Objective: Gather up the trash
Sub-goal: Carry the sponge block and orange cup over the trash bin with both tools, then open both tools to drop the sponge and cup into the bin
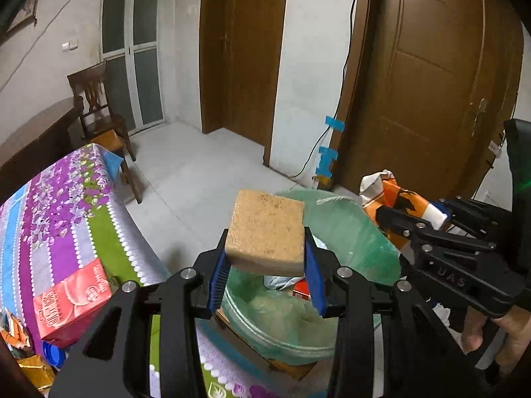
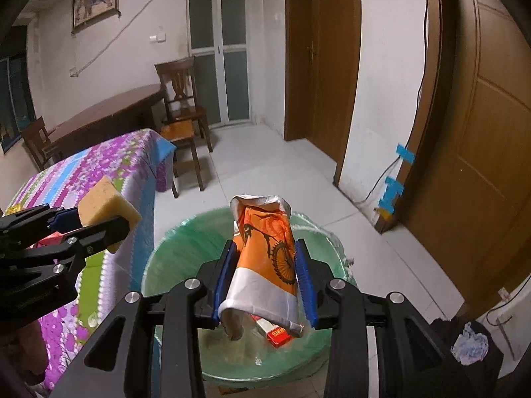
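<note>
My left gripper [image 1: 267,265] is shut on a tan sponge [image 1: 267,232] and holds it over the near rim of a bin lined with a green bag [image 1: 348,232]. My right gripper [image 2: 265,278] is shut on an orange and white wrapper with a bicycle print [image 2: 265,255], held above the same bin [image 2: 186,242]. The right gripper with the wrapper [image 1: 398,202] shows at the right of the left wrist view. The left gripper with the sponge [image 2: 109,205] shows at the left of the right wrist view. A red box [image 2: 277,335] and other trash lie inside the bin.
A table with a purple floral cloth [image 1: 66,205] stands left of the bin and carries a red box [image 1: 71,301] and small items. Wooden chairs [image 2: 182,106] and a dark table [image 2: 109,112] stand behind. Brown doors [image 1: 431,83] are on the right.
</note>
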`<state>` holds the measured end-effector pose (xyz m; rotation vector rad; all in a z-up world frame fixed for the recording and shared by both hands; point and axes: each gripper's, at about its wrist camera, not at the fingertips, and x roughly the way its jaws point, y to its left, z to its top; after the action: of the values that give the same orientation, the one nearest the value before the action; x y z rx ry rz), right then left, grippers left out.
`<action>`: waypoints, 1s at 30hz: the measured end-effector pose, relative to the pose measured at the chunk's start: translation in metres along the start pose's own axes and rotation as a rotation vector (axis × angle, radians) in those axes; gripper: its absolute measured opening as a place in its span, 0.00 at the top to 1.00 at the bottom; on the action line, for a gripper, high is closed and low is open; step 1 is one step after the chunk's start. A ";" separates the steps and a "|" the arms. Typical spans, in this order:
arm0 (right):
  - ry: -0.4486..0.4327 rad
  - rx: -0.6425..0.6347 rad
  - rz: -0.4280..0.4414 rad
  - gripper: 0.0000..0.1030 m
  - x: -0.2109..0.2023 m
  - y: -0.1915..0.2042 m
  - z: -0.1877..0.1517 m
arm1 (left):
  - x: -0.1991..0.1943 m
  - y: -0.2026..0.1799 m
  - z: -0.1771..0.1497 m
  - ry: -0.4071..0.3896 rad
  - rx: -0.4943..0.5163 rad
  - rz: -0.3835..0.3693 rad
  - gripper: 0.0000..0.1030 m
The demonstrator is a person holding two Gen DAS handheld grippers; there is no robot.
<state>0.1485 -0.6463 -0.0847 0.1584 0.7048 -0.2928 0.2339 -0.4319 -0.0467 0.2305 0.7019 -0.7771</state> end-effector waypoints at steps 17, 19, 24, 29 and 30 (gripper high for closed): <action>0.074 0.022 0.021 0.63 0.045 -0.012 -0.016 | 0.047 -0.006 -0.002 0.089 -0.001 -0.006 0.62; 0.076 0.025 0.029 0.60 0.047 -0.013 -0.016 | 0.049 -0.005 -0.002 0.095 -0.008 -0.009 0.60; 0.064 0.035 0.033 0.47 0.045 -0.013 -0.016 | 0.048 -0.003 -0.004 0.106 -0.021 -0.001 0.53; 0.049 0.046 0.035 0.47 0.039 -0.016 -0.017 | 0.048 -0.003 -0.005 0.109 -0.024 0.012 0.44; 0.049 0.047 0.035 0.47 0.039 -0.016 -0.018 | 0.048 -0.003 -0.005 0.110 -0.024 0.012 0.39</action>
<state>0.1604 -0.6658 -0.1241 0.2230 0.7429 -0.2729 0.2534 -0.4586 -0.0821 0.2565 0.8126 -0.7479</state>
